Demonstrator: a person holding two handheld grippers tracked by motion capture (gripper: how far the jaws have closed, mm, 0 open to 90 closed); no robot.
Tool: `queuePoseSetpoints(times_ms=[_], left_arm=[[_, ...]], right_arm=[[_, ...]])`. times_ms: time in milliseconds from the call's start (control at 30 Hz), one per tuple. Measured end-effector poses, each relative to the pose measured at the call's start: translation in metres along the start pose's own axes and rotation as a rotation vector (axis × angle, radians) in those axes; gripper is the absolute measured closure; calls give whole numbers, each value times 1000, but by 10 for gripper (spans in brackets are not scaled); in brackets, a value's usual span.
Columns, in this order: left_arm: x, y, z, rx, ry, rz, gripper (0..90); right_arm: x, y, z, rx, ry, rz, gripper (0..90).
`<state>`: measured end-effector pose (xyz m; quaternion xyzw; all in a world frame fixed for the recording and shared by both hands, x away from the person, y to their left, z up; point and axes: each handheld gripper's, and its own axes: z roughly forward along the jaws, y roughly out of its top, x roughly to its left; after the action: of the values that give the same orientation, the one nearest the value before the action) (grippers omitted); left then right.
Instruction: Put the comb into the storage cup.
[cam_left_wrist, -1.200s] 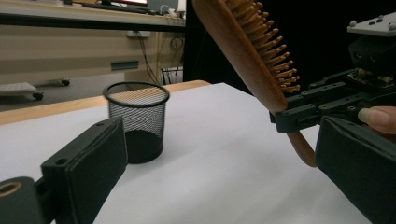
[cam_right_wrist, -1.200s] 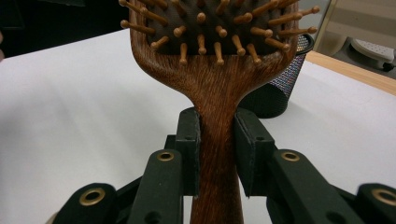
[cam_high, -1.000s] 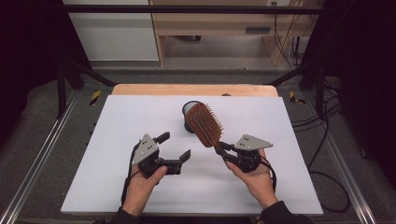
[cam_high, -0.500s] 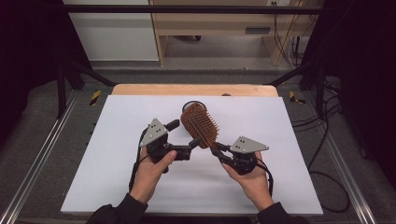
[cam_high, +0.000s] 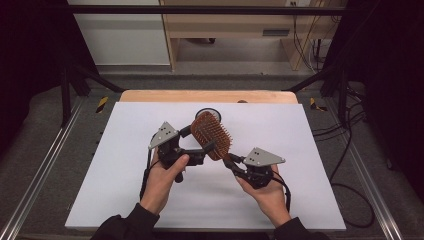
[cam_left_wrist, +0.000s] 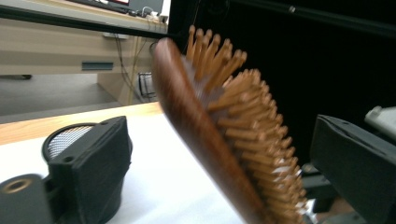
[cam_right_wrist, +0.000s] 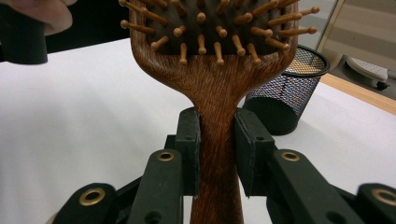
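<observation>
Clamping brown wooden paddle hairbrush handle, right gripper; left gripper jaws spread, straddling brush head.

Brown wooden paddle hairbrush above white table top; black wire-mesh cup at its 12 o'clock, behind.

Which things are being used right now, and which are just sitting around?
In use:
- wooden hairbrush, handle clamped in the right tool
- left tool, open jaws either side of the brush head
- mesh cup, just behind the brush

Just lying about:
- white table
- wooden cabinet on the floor beyond
</observation>
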<state>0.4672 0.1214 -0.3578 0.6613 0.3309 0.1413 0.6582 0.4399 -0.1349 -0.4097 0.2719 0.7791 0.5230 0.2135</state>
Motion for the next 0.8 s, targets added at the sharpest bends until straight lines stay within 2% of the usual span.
queuePoseSetpoints(times_ms=[333,467,800], left_arm=[[0,12,1,-5,-9,-39,147],[0,14,2,-13,-11,-73,180],[4,13,3,-13,-1,-89,290]], right_arm=[[5,1,-1,-13,-16,-16,730],[5,1,0,-13,-14,-15,730],[6,0,2,-8,-15,-18,730]])
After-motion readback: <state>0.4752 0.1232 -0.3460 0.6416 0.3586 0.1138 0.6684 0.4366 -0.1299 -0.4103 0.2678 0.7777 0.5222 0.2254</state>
